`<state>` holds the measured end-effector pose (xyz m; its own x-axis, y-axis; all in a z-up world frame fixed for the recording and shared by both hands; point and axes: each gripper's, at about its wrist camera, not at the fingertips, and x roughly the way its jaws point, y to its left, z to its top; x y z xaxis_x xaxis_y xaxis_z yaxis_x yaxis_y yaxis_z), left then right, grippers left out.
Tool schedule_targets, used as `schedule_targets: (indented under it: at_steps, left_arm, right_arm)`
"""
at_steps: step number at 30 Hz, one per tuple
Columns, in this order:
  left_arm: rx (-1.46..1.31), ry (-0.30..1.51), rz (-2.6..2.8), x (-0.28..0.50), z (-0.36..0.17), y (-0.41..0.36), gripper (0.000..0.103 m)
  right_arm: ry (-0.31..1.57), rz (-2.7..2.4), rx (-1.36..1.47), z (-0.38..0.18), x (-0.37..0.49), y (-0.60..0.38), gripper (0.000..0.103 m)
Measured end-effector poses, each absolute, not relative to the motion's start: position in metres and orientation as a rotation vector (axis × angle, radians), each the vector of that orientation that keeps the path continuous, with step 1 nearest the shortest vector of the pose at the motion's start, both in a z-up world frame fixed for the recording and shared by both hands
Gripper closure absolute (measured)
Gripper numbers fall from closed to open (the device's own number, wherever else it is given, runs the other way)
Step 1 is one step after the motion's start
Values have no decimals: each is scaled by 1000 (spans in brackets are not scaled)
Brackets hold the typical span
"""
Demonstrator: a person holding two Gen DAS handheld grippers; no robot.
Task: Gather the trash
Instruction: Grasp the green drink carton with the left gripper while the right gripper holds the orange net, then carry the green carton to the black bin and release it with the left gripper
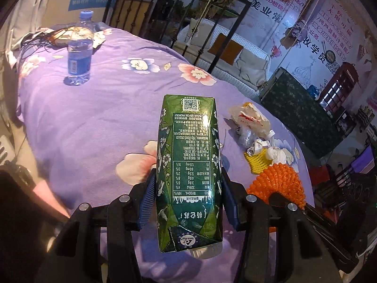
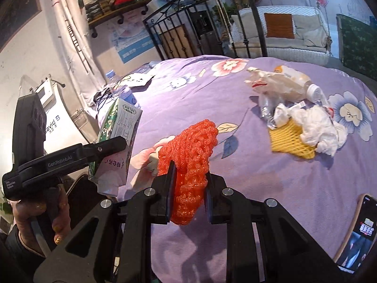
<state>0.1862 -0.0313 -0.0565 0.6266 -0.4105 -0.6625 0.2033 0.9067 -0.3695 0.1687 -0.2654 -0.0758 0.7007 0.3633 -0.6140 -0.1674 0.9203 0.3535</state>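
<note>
The left gripper (image 1: 188, 195) has its jaws clamped on the sides of a green milk carton (image 1: 189, 172), which points forward along the fingers above the purple floral cloth (image 1: 94, 122) covering the worktop. From the right wrist view the same carton (image 2: 117, 141) shows at the left, held up at the worktop's edge by the left gripper (image 2: 110, 143).

The right gripper (image 2: 188, 188) has its jaws closed on an orange foam net (image 2: 192, 160), which bunches up between the fingers and rises above them, clear of the cloth. A phone (image 2: 358, 231) with a lit screen lies at the right edge of the worktop, near this gripper.

Further out on the cloth lies a small heap of trash: a yellow foam net (image 2: 285, 139) with crumpled white tissue (image 2: 318, 127) resting on it, and behind these a crumpled plastic bag (image 2: 271, 87) against a lying plastic bottle (image 2: 299, 80).

Far off, near the back of the worktop, a water bottle (image 1: 80, 49) with a blue label stands upright. Beyond the worktop stands a black metal railing (image 1: 165, 11).
</note>
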Motion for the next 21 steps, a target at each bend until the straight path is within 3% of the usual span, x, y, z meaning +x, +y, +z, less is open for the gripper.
schedule_targets:
  at_steps: [21]
  left_arm:
    - [-417,849,-7,118,-86,126,54]
  right_arm:
    - [780,464,225,-81,154,-182,81]
